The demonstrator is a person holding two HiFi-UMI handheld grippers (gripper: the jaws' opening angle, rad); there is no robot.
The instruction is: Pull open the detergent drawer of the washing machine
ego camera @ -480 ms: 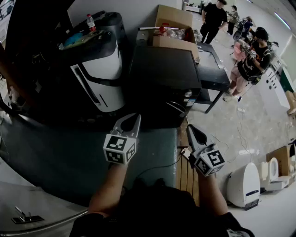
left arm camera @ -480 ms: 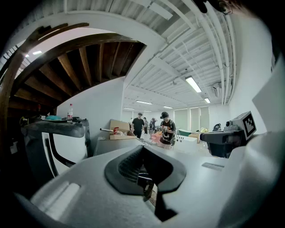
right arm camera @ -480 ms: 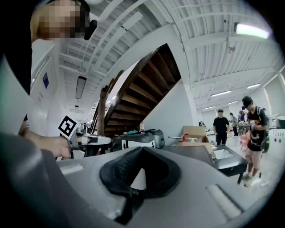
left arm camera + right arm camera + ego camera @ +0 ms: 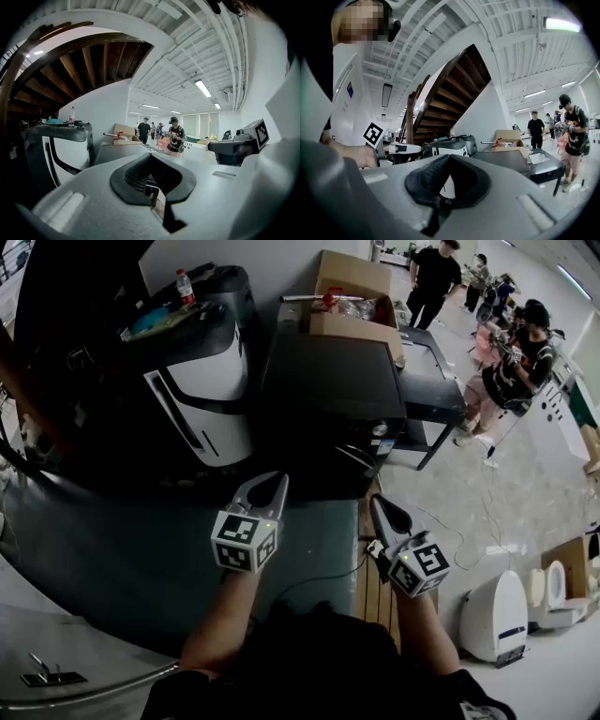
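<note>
The dark washing machine (image 4: 328,395) stands at the centre of the head view, its detergent drawer too dark to make out. Just below it and apart from it, the left gripper (image 4: 277,477) and the right gripper (image 4: 378,500) point toward it, each with jaws closed and empty. A cardboard box (image 4: 352,282) shows above it.

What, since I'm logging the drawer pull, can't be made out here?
Detergent drawer: head view, black box-shaped machine has its front in shadow; no drawer discernible.
Gripper views: left gripper and right gripper each block the machine's front.
Clear red-capped bottle: head view, label too small.
</note>
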